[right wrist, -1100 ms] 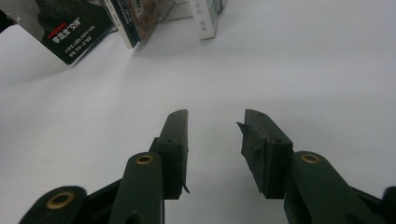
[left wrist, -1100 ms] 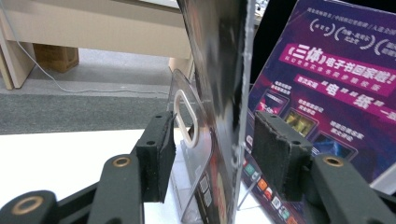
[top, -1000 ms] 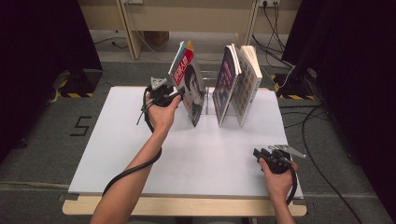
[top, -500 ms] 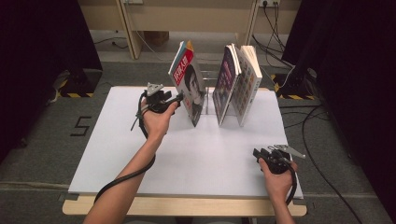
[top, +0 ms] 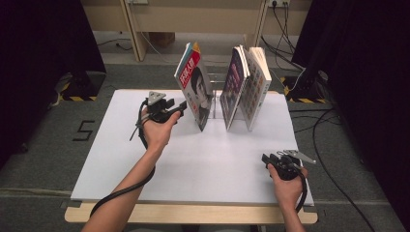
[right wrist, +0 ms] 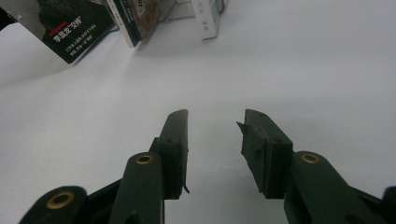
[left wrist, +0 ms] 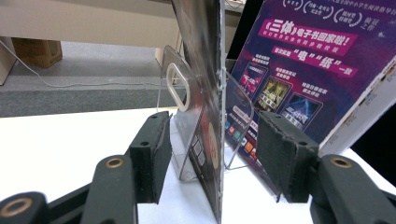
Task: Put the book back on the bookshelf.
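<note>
A magazine (top: 193, 79) with a face on its cover leans tilted against a clear acrylic stand (left wrist: 175, 84) at the back of the white table (top: 217, 169). Right of it, a purple-covered book (top: 233, 82) and a pale one (top: 256, 82) lean together. My left gripper (top: 181, 107) sits just left of the magazine, open; its jaws have just been opening. In the left gripper view the magazine's edge (left wrist: 203, 56) stands in line between the pads (left wrist: 152, 154) without touching them. My right gripper (top: 267, 158) rests open near the front right corner, nothing between its fingers (right wrist: 175, 140).
Cables (top: 290, 29) and wooden furniture legs (top: 133, 29) lie on the grey floor behind the table. A floor mark shaped like a five (top: 83, 130) is to the left. Bare white tabletop stretches between my two hands.
My left hand has drawn back a little to the left, away from the magazine, and its jaws stand wider. The right hand has stayed put.
</note>
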{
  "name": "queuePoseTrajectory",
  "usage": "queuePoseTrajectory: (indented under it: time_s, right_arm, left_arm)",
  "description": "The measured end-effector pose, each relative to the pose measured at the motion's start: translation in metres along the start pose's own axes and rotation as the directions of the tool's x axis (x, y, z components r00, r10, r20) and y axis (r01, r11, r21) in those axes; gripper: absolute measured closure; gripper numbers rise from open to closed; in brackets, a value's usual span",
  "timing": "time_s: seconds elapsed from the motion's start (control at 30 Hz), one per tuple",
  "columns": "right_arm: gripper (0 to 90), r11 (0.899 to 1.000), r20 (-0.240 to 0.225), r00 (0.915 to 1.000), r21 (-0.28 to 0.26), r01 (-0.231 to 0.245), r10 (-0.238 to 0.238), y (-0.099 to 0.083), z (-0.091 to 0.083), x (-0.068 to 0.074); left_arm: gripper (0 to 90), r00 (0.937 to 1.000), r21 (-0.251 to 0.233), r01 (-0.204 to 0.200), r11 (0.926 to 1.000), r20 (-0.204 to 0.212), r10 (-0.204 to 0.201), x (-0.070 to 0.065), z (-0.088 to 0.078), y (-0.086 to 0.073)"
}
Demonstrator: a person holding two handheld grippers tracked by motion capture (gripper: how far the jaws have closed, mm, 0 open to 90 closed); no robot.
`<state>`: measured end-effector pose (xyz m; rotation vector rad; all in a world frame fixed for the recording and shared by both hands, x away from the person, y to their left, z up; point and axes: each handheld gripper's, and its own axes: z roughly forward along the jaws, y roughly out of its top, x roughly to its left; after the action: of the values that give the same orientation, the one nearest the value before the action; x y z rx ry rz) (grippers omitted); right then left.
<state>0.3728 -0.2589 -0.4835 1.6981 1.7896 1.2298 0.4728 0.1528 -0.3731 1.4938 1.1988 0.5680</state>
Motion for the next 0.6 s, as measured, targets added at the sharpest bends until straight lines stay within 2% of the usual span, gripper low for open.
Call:
queuePoseTrajectory:
  time_s: [0.6]
  right_arm:
    - [61.2, 1.000, 0.001, 1.0000, -0.002, 0.001, -0.001, 0.000, 0.000, 0.001]
  left_arm:
    - [43.4, 0.9996, 0.026, -0.026, 0.9993, 0.015, 0.026, 0.009, -0.027, -0.012]
